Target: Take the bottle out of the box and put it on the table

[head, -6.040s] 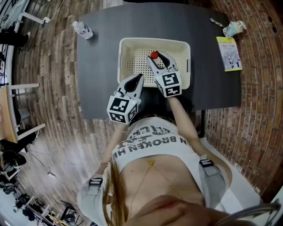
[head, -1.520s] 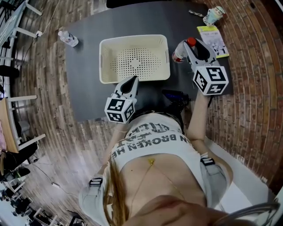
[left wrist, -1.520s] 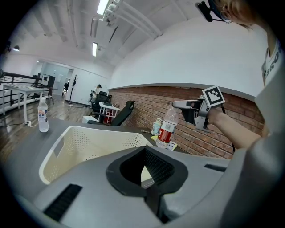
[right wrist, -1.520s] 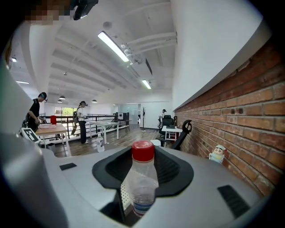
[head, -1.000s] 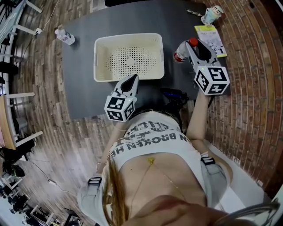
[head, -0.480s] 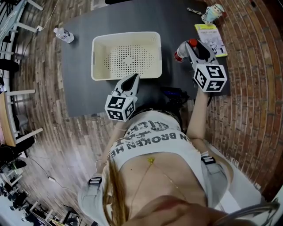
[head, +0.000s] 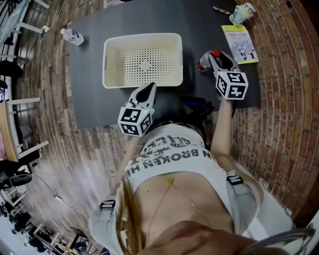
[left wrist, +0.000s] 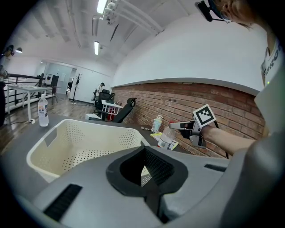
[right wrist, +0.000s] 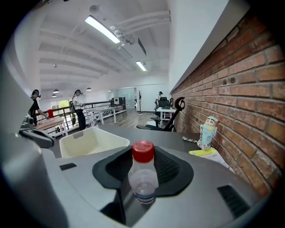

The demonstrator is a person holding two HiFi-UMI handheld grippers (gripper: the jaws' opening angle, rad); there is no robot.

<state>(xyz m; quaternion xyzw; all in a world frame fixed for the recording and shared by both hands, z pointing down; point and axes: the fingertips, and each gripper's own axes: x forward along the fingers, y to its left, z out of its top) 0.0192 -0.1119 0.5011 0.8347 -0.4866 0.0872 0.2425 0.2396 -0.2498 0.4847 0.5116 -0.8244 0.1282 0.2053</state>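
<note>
A small clear bottle (head: 204,63) with a red cap (head: 215,53) is held just over the dark table (head: 89,99), right of the cream perforated basket (head: 142,36). My right gripper (head: 213,59) is shut on it. In the right gripper view the bottle (right wrist: 143,180) stands upright between the jaws of that gripper (right wrist: 143,167). Whether its base touches the table I cannot tell. The basket (left wrist: 67,147) is empty. My left gripper (head: 149,89) hangs at the basket's near edge, shut on nothing, and its own view shows the left gripper (left wrist: 143,162) aimed over the basket.
A second clear bottle (head: 72,36) lies at the table's far left corner. A yellow booklet (head: 239,44) and a small figurine (head: 242,12) sit at the far right, near the brick wall. A black object (head: 197,105) is at the table's near edge.
The right gripper carried the bottle from inside the basket to the right of it, and over the last second it has sunk toward the table. The left gripper has stayed put.
</note>
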